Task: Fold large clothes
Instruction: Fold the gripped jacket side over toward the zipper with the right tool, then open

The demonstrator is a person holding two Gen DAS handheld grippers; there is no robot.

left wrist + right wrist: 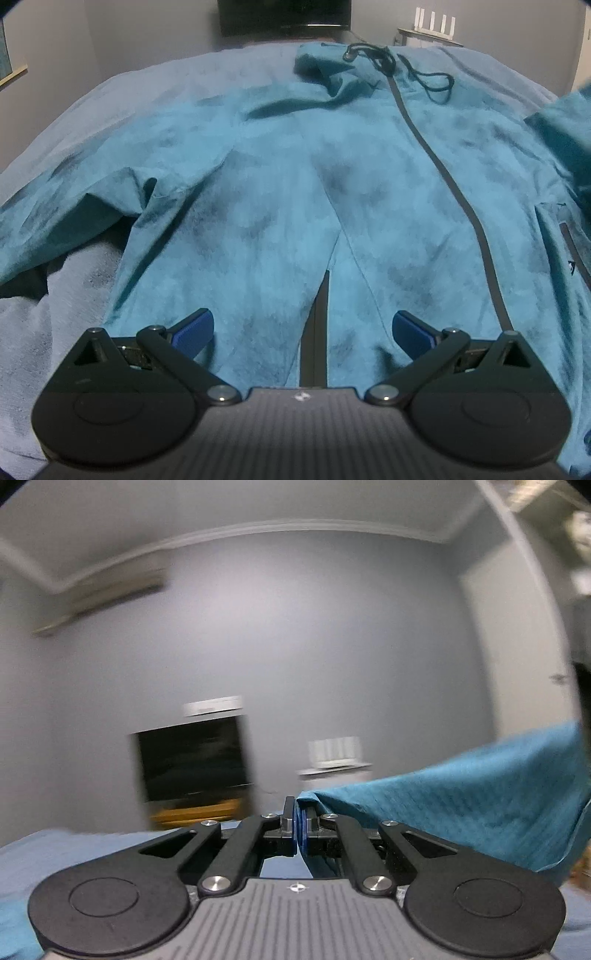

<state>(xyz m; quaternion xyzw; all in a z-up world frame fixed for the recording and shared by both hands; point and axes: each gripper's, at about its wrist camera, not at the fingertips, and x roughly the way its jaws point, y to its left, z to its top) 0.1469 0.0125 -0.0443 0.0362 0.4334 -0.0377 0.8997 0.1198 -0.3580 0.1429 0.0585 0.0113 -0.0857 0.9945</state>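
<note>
A large teal jacket (pixel 288 177) lies spread front-up on a blue bedspread (pixel 155 88), its dark zipper (pixel 458 192) running up to the collar with a black drawstring (pixel 432 79). My left gripper (pixel 303 332) is open and empty, just above the jacket's hem. My right gripper (pixel 300 819) is shut on an edge of the teal jacket (pixel 461 812) and holds it lifted off the bed; the cloth hangs away to the right. That lifted part shows at the right edge of the left wrist view (pixel 565 125).
A dark TV screen (pixel 192 760) hangs on the grey wall beyond the bed. A white router (pixel 434 24) stands on a small shelf at the back right. An air conditioner (pixel 99 602) sits high on the wall.
</note>
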